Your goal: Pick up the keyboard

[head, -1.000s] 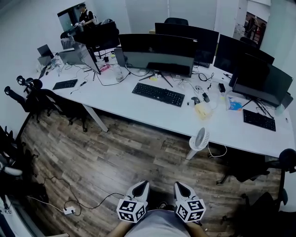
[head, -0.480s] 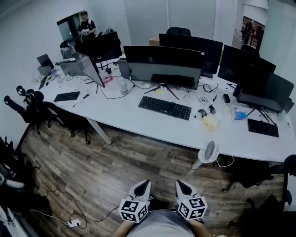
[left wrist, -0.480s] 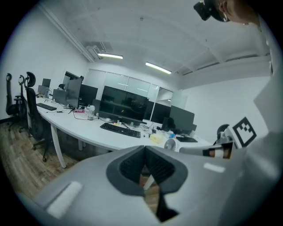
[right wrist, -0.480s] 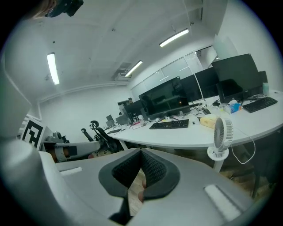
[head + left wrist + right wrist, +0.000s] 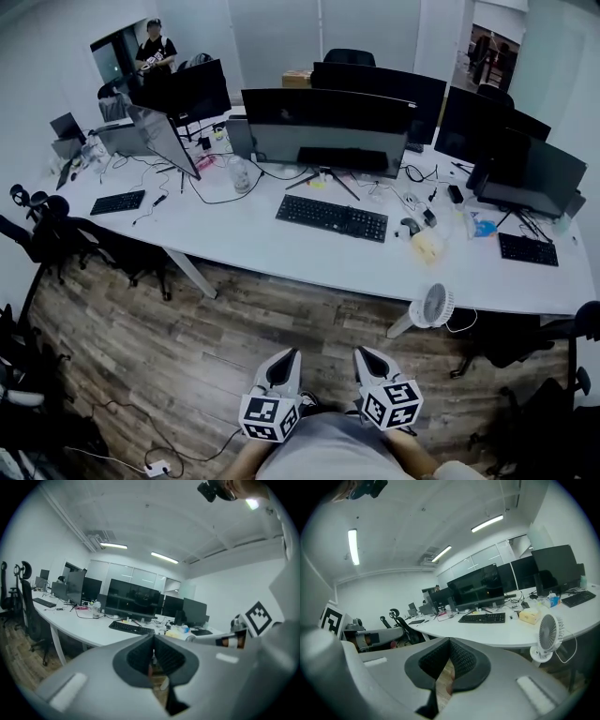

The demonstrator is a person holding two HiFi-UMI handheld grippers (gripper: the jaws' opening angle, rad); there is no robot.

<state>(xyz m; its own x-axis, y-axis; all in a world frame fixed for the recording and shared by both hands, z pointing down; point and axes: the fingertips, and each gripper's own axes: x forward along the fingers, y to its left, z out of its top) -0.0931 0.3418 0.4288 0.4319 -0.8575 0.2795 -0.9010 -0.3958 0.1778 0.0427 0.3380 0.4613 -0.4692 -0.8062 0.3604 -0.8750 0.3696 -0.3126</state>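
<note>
Left hand-held gripper (image 5: 289, 356) and right hand-held gripper (image 5: 361, 353) point forward, closed.

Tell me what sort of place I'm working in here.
Most likely an open-plan office: a long white desk carrying rows of monitors, a black keyboard in front of the nearest, and office chairs alongside.
</note>
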